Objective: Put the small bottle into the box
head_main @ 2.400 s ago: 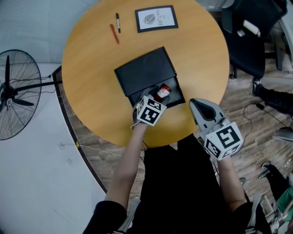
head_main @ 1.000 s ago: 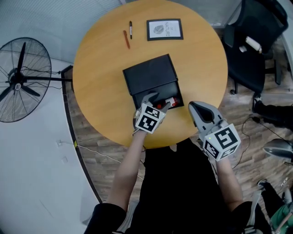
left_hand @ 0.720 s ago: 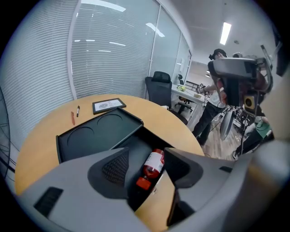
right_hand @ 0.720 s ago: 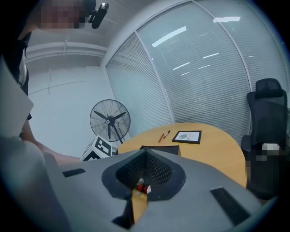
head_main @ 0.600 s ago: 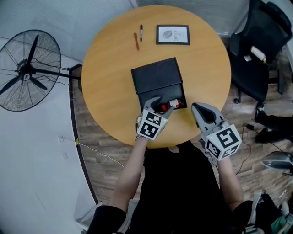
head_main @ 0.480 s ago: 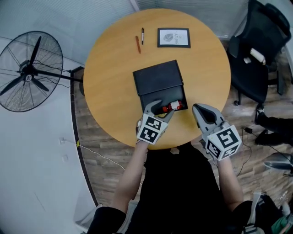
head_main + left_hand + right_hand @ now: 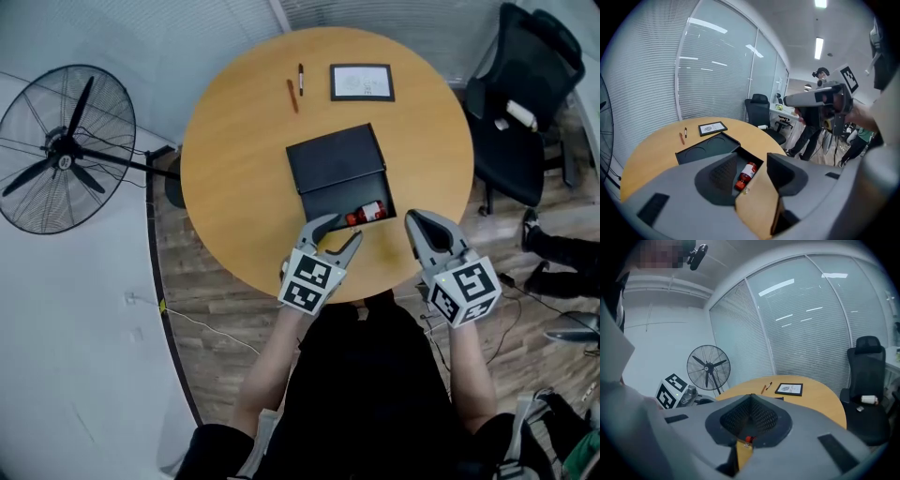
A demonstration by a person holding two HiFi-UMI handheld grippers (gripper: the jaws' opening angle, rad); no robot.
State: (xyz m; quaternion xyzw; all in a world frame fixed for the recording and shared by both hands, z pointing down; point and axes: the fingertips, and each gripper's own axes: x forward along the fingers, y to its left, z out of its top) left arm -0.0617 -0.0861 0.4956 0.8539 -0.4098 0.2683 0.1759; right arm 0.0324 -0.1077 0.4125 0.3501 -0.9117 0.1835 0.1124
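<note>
Fingers (image 7: 721, 174) of the left gripper (image 7: 345, 228) stand wide apart and have just been closing a little. Nothing lies between them, and they hang clear of the box over the near part of the round wooden table (image 7: 234, 141). Pads of the right gripper (image 7: 419, 220) meet and grip nothing; this gripper hangs at the table's near edge, to the right of the box and not touching it.

The small bottle (image 7: 367, 213), red-capped with a white label, lies on its side inside the open tray of the black rectangular box (image 7: 323, 202), toward the tray's right end in the head view. No gripper touches it. The box's flat black lid (image 7: 336, 159), with two round recesses visible in the left gripper view, lies open on the far side of the tray.

Progress, as judged from this layout: the bottle is in the box and released, so the named task appears complete. At most, moving the grippers clear is left; closing the lid is not asked for.
</note>
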